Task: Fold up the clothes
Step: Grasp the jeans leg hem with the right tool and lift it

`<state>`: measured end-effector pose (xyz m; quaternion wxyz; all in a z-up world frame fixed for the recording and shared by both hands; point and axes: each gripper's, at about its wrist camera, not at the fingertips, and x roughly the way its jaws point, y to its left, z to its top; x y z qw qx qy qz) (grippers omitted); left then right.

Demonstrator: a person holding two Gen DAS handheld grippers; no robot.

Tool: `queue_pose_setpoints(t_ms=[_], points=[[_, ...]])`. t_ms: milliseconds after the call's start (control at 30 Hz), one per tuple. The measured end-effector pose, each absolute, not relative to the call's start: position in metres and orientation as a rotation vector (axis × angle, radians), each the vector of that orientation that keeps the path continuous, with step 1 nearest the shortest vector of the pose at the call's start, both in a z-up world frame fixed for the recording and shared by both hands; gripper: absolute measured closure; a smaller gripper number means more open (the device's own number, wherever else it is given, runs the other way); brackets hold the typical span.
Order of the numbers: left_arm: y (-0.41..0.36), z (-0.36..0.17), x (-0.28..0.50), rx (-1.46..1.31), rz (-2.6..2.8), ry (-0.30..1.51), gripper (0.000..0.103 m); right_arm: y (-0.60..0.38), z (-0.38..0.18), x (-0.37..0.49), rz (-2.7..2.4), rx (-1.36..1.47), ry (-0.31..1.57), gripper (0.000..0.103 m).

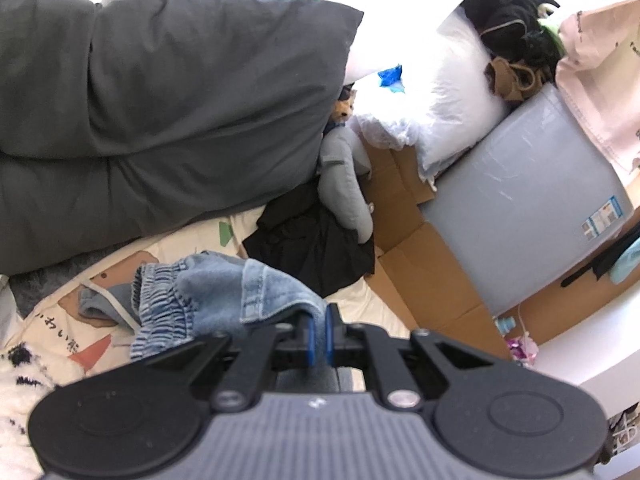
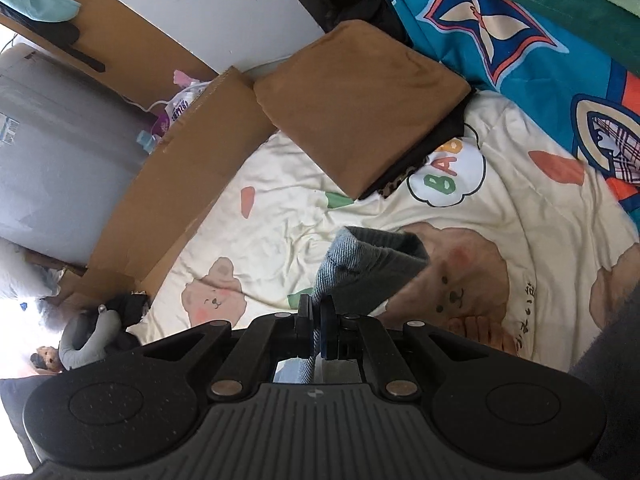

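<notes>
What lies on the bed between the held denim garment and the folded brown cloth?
Bare cream bedsheet, as the right wrist view shows, between the denim garment and the brown cloth.

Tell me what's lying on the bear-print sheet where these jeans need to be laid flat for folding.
Both grippers, left and right, pinch the jeans. Ahead on the sheet, a folded brown garment sits at the far edge; the nearer cream area looks free.
</notes>
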<state>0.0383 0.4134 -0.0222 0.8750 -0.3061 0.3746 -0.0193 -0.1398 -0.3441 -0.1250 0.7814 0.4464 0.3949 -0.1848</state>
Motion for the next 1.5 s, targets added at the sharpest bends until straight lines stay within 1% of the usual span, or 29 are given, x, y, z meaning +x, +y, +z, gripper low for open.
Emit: queue_pose_setpoints(t_ms=[300, 567, 867, 1300, 1367, 1500], points=[[0.398, -0.038, 0.068, -0.609, -0.053, 0.818, 0.098, -0.352, -0.143, -0.120, -0.452, 0.949, 0.900, 0.102], [0.380, -0.061, 0.106, -0.578, -0.035, 0.857, 0.098, -0.375, -0.171, -0.102, -0.563, 1.012, 0.914, 0.102], [0.352, -0.081, 0.168, -0.519, -0.030, 0.870, 0.098, -0.389, -0.202, -0.067, -0.630, 1.017, 0.946, 0.102], [0.323, -0.132, 0.258, -0.482, -0.014, 0.917, 0.098, -0.400, -0.228, -0.006, -0.707, 0.967, 0.966, 0.102], [0.316, -0.136, 0.273, -0.476, -0.009, 0.927, 0.097, -0.402, -0.231, 0.004, -0.713, 0.951, 0.970, 0.102], [0.301, -0.133, 0.303, -0.533, -0.028, 0.948, 0.089, -0.407, -0.232, 0.021, -0.699, 0.937, 0.956, 0.099]])
